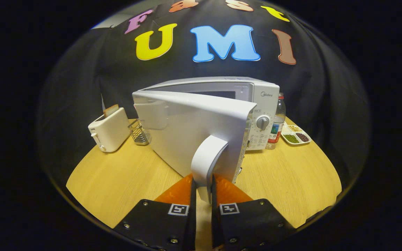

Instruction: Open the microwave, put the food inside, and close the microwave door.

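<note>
Your gripper [203, 188] is clamped on the door handle [206, 164], both fingers [183, 190] pressing its lower end from either side. The door [190, 132] stands partly swung out from the microwave [257, 104], hinged at its far left, so you are in a door step; whether opening or closing, the frame can't tell. No food is visible between the fingers, and the cavity is hidden behind the door, so I can't say where the food is.

Left of the microwave: a wire basket [139, 131] just beside it, then a toaster [109, 129] with a slice in the slot. Right of the microwave: a bottle [277, 122] touching or nearly, then a sectioned dish [296, 135] of beans further out. All sit on the table [117, 174].

Next move: follow the hinge arc, keep the grip square on the handle, don't drag the microwave.
</note>
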A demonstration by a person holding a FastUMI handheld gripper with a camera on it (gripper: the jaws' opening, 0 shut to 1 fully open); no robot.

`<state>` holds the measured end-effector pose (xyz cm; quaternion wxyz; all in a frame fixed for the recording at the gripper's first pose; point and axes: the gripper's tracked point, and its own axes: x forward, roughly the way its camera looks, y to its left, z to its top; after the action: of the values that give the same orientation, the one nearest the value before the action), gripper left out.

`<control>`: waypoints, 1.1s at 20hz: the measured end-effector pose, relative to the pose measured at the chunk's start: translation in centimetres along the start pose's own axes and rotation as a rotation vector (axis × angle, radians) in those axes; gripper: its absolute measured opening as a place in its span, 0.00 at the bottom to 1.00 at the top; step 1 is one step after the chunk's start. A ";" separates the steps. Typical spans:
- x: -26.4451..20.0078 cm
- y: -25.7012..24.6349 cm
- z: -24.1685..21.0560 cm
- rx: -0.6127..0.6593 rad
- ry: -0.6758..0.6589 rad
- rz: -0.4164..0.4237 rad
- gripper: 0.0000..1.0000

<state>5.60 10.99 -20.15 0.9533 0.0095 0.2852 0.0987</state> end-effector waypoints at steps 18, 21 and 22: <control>-5.5 12.0 -4.6 -0.094 0.006 0.150 0.25; -6.2 14.2 -5.1 -0.097 0.002 0.183 0.25; -6.5 14.9 -5.1 -0.106 -0.001 0.195 0.25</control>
<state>-5.20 24.17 -19.80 0.9385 -0.0133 0.2769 0.2060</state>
